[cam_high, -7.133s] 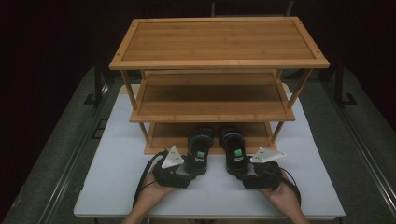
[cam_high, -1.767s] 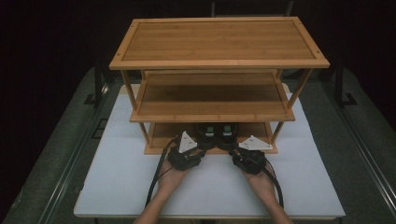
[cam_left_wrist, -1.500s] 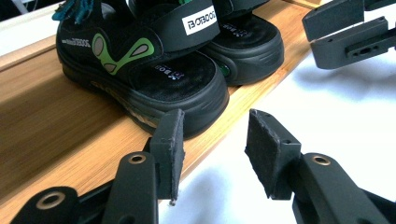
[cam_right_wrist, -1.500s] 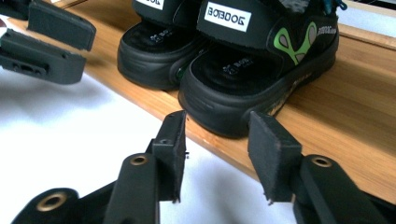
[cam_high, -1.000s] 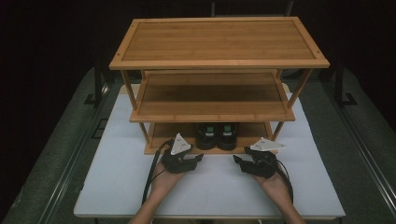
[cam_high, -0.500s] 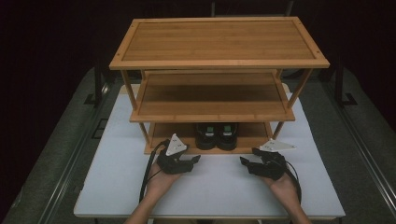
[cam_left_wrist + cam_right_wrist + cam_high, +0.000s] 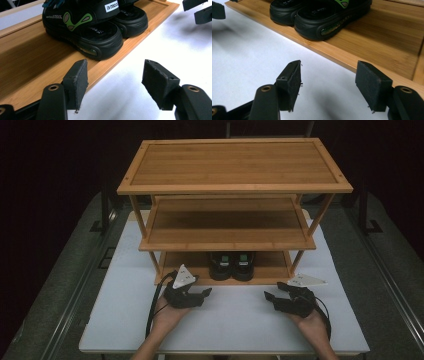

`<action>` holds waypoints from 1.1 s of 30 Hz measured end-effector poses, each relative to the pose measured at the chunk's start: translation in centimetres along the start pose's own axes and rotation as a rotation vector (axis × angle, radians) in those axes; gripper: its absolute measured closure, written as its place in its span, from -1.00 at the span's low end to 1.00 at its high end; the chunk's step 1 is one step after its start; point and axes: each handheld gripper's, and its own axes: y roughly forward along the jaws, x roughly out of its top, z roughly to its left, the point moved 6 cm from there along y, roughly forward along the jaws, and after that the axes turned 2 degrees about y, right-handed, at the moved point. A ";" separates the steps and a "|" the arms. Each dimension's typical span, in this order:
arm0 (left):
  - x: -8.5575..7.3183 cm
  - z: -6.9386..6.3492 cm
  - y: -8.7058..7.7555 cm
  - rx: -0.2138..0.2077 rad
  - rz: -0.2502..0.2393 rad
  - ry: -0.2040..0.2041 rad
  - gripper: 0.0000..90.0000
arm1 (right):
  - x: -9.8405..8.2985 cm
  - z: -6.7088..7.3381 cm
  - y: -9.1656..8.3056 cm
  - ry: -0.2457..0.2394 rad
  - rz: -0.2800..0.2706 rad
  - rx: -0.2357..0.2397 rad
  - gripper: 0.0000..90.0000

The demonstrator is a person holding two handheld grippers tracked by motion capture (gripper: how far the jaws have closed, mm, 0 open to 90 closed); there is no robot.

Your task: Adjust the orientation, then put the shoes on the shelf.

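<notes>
Both the left tongs [image 7: 204, 293] and right tongs [image 7: 267, 296] are held spread and empty over the white counter [image 7: 235, 325], since the black sandals [image 7: 231, 265] just ahead are already parked together on the rack's bottom shelf [image 7: 272, 265].

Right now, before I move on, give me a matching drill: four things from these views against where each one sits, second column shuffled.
Things:
1. sandals
2. left gripper
3. right gripper
4. middle shelf

Places or states:
A. bare wood, nothing on it
B. open on the white table, right of the rack's middle
C. side by side on the bottom shelf
D. open on the white table, by the rack's left front leg

Pairs: 1-C, 2-D, 3-B, 4-A
</notes>
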 end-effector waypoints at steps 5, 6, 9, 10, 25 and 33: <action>-0.3 0.1 -0.3 0.004 0.007 0.006 -0.27 | -0.4 -0.2 -0.3 -0.001 0.002 0.001 -0.19; -0.3 0.1 -0.3 0.004 0.007 0.002 -0.28 | -0.5 -0.3 -0.4 0.002 0.004 0.000 -0.19; -0.6 0.2 -0.5 0.005 0.005 -0.004 -0.29 | -0.8 -0.4 -0.6 0.013 0.003 -0.001 -0.20; -0.6 0.2 -0.6 0.006 0.006 -0.002 -0.30 | -1.0 -0.4 -0.7 0.013 0.003 -0.003 -0.20; -1.9 1.1 -1.9 0.013 0.018 -0.012 -0.36 | -1.9 -0.8 -2.1 0.017 -0.002 0.001 -0.23; -2.9 1.6 -2.8 0.017 0.027 -0.018 -0.37 | -2.6 -1.5 -3.0 0.034 -0.005 -0.006 -0.26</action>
